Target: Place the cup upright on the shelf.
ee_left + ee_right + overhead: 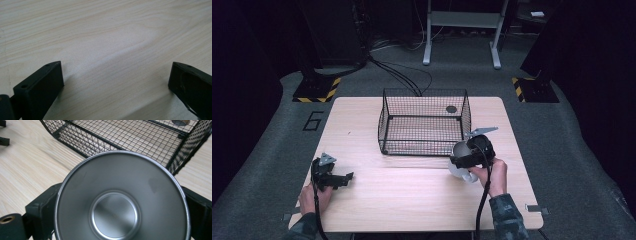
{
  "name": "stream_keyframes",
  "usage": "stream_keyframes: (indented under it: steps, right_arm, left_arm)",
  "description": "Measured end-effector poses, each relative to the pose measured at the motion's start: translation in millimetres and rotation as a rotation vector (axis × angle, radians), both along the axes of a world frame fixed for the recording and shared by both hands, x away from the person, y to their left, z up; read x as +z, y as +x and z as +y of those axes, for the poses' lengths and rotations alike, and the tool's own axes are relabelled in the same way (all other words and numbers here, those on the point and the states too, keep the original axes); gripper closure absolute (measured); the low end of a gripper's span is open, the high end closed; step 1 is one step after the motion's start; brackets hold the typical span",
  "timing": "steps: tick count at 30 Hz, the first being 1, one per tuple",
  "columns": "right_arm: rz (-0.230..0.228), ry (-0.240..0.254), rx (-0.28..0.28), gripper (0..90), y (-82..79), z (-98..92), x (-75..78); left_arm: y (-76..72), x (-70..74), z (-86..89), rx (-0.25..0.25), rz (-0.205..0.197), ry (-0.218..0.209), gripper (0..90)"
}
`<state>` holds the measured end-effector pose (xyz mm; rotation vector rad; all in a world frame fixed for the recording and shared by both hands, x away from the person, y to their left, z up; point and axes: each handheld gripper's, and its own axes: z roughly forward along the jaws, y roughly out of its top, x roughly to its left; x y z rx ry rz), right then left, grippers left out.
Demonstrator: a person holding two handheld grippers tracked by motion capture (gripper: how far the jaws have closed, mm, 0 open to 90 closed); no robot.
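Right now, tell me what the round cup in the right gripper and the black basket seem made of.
Silvery round cup: probably stainless steel, brushed satin finish with soft reflections and a rolled rim. Black mesh basket: thin metal wire grid, seemingly coated matt black. It stands on a pale wood-grain table, possibly laminate.

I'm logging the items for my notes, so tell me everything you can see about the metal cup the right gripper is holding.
The metal cup looks like brushed steel, round, with a thin rolled rim, walls tapering to a smaller flat bottom, and nothing inside. The right gripper is shut on it, a black jaw against each side, its mouth facing that gripper's camera. It is held above the wooden table, just before the black wire basket, near its front right corner, not inside it.
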<state>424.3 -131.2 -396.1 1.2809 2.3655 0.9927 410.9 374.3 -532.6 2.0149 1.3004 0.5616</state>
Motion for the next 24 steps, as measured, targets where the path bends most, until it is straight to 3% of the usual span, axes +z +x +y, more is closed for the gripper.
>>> stream_keyframes:
  steps: [7,8,24]
  right_arm:
    - [-0.006,-0.012,0.033,5.5,4.6,8.4,7.7]
    - [0.01,-0.01,0.035,5.5,4.3,10.1,9.6]
    - [-0.03,-0.01,0.072,5.5,13.1,22.2,33.9]
  left_arm:
    - [0.0,0.1,0.0,0.0,0.002,0.001,0.0]
    - [0.0,0.2,0.1,0.0,0.002,0.001,0.0]
    - [0.0,0.2,0.0,0.0,0.002,0.002,0.0]
